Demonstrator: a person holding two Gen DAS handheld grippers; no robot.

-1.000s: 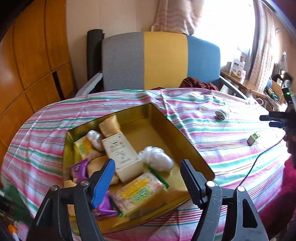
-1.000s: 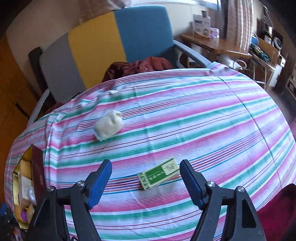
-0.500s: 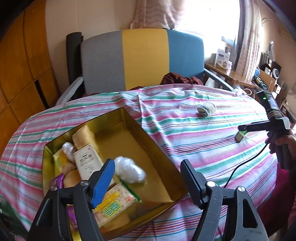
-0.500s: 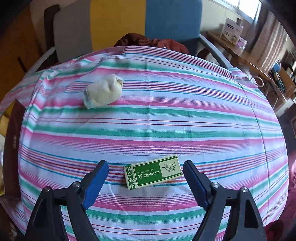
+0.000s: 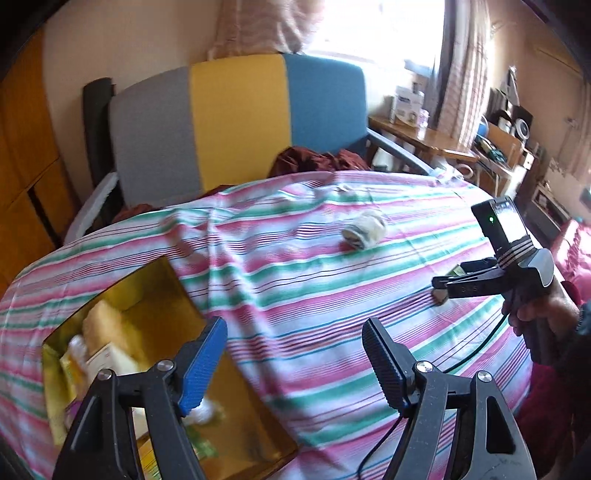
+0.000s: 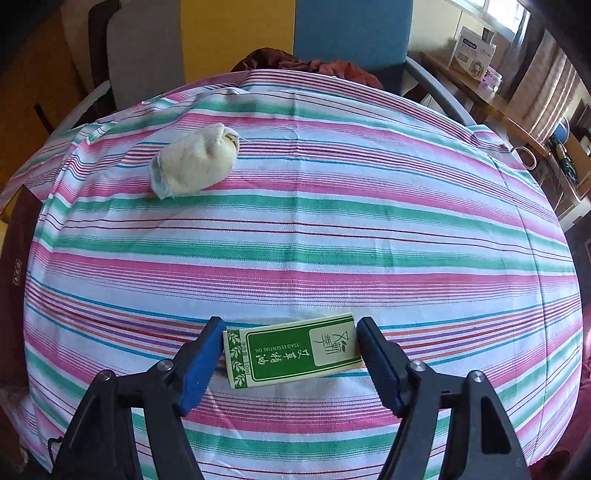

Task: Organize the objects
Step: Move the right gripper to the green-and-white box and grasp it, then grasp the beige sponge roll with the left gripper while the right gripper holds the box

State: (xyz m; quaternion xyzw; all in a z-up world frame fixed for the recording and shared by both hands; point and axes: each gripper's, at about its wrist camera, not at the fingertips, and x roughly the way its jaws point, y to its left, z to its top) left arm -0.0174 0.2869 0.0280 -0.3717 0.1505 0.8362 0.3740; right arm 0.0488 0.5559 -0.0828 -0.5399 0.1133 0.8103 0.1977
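A small green and cream box (image 6: 291, 349) lies flat on a striped cloth (image 6: 295, 236), lengthwise between the 2 fingers of the right gripper (image 6: 290, 350). The gripper is low over the cloth, level, pointing toward a chair (image 6: 258, 33). Its fingers stand at the box's 2 short ends, touching or nearly touching them; the jaws are narrowed around the box but a firm grip cannot be confirmed. In the left wrist view the right gripper (image 5: 443, 291) sits at the right, held by a hand (image 5: 543, 317), its tips down at the cloth.

Half a second ago the right fingers were spread wider with clear gaps on both sides of the box; now they are drawn in against it, and the box looks larger and closer.

A cream cloth bundle (image 6: 194, 160) rests on the cloth well beyond the box, to the left.

The left gripper (image 5: 295, 354) hovers above the cloth with fingers wide apart and nothing between them. A gold tin (image 5: 155, 284) holding packets sits under its left finger. Compared with earlier, the tin has slid toward the lower left of that view.
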